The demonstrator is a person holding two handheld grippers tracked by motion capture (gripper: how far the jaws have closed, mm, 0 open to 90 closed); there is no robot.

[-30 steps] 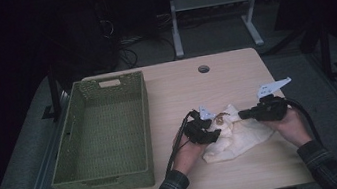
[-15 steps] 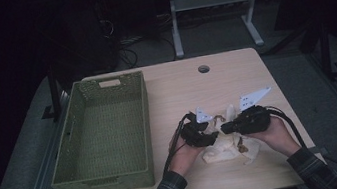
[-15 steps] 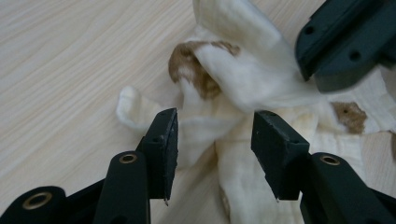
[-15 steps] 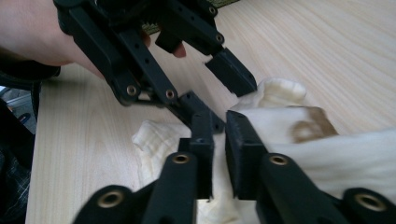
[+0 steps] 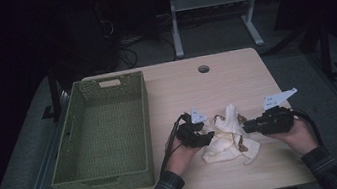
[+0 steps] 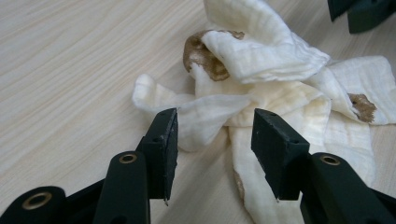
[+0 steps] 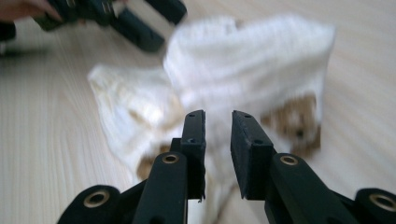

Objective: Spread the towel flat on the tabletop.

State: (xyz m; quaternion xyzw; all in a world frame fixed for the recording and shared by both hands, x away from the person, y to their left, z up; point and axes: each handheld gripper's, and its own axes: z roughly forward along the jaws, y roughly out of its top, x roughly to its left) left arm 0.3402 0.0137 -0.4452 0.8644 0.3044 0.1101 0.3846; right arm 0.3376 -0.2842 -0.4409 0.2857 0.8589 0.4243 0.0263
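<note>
Now right gripper [image 5: 245, 126] drawn back, jaws parted, cloth [image 5: 227, 136] released

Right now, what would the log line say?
left gripper: open at cloth | right gripper: open, slightly, at cloth | basket: left of cloth | table

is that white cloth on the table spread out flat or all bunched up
Bunched up. The cloth lies in a crumpled heap of folds between the left gripper and right gripper, with layers overlapping and one fold standing up.
</note>
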